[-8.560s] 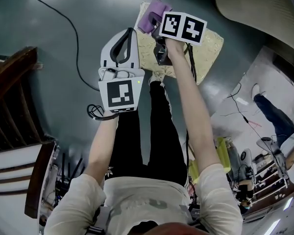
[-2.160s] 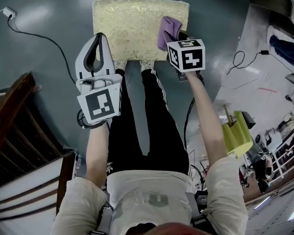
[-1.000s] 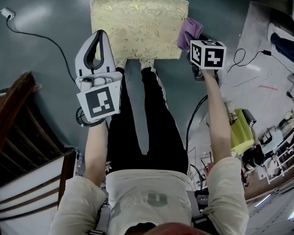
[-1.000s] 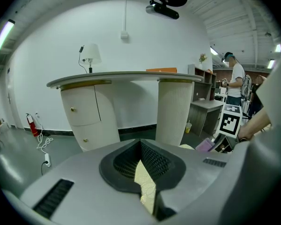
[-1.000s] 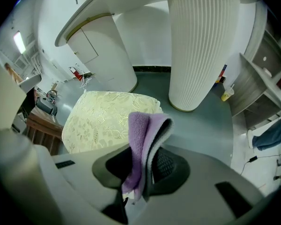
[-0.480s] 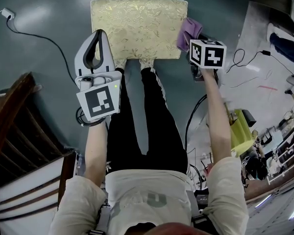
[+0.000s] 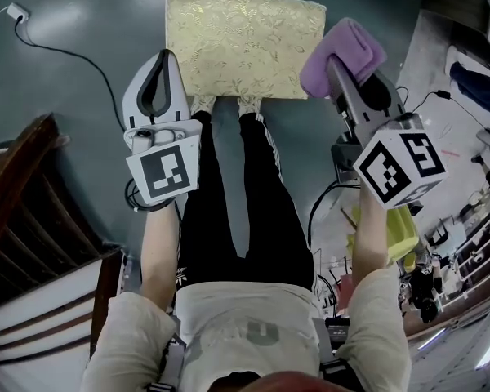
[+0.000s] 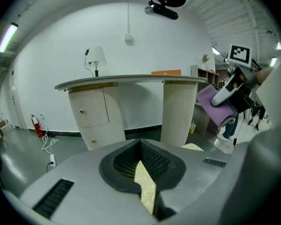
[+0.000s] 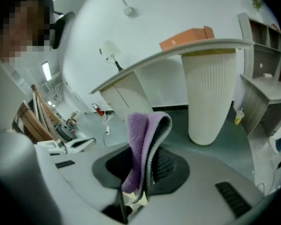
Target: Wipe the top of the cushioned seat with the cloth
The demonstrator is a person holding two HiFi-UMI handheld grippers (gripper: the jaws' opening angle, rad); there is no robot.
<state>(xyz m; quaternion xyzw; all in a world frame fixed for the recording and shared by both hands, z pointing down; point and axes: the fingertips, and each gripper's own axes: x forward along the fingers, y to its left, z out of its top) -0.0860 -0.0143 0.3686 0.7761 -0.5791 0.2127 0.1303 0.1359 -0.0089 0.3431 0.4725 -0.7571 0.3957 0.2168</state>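
The cushioned seat [image 7: 245, 43], gold with a leaf pattern, lies on the floor at the top of the head view. The purple cloth [image 7: 343, 55] is folded and clamped in my right gripper [image 7: 336, 65], which is raised off the seat beside its right edge. In the right gripper view the cloth [image 9: 143, 144] stands up between the jaws. My left gripper [image 7: 158, 65] hangs shut and empty over the floor at the seat's front left corner. In the left gripper view a strip of the seat [image 8: 145, 191] shows through the left gripper [image 8: 141, 143], with the cloth [image 8: 214, 106] at the right.
The person's feet [image 7: 222, 104] stand at the seat's front edge. A cable [image 7: 73, 60] runs over the floor at left, near dark wooden furniture [image 7: 20, 194]. A white counter on a ribbed column [image 8: 178, 109] stands ahead. Yellow-green clutter [image 7: 388, 231] lies at right.
My right gripper has come off the seat's right edge and risen toward the head camera with the cloth still in it. The left gripper has stayed put.
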